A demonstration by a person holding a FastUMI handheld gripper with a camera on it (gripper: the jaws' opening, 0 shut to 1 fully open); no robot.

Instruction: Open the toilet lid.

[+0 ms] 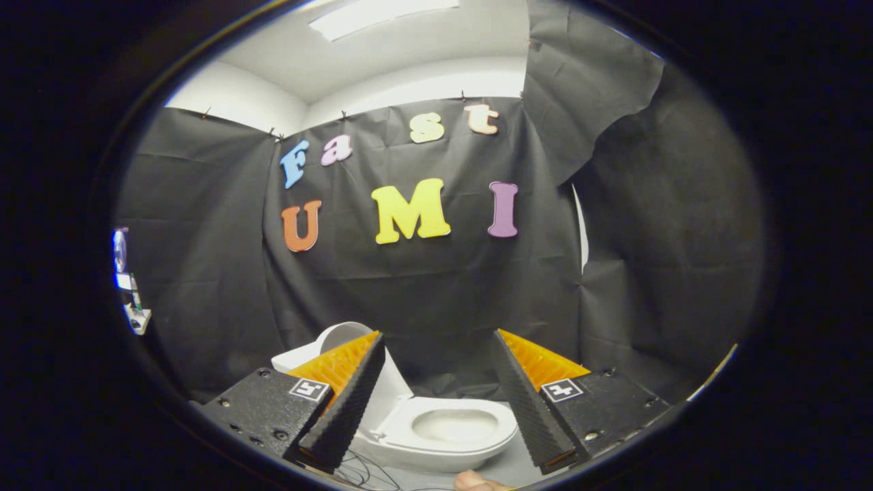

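A small white toilet [450, 429] stands on the grey surface just ahead of my fingers, seen between them. Its lid [341, 337] is raised upright at the back, partly hidden behind my left finger, and the oval bowl [455, 424] lies exposed. My gripper [436, 341] hangs above and in front of the toilet with its fingers wide apart and nothing between them. Neither finger touches the toilet.
A fingertip of a person [477, 481] shows at the front of the grey surface below the toilet. Thin dark wires [365, 474] lie on the surface near my left finger. Black cloth walls close in behind and on both sides.
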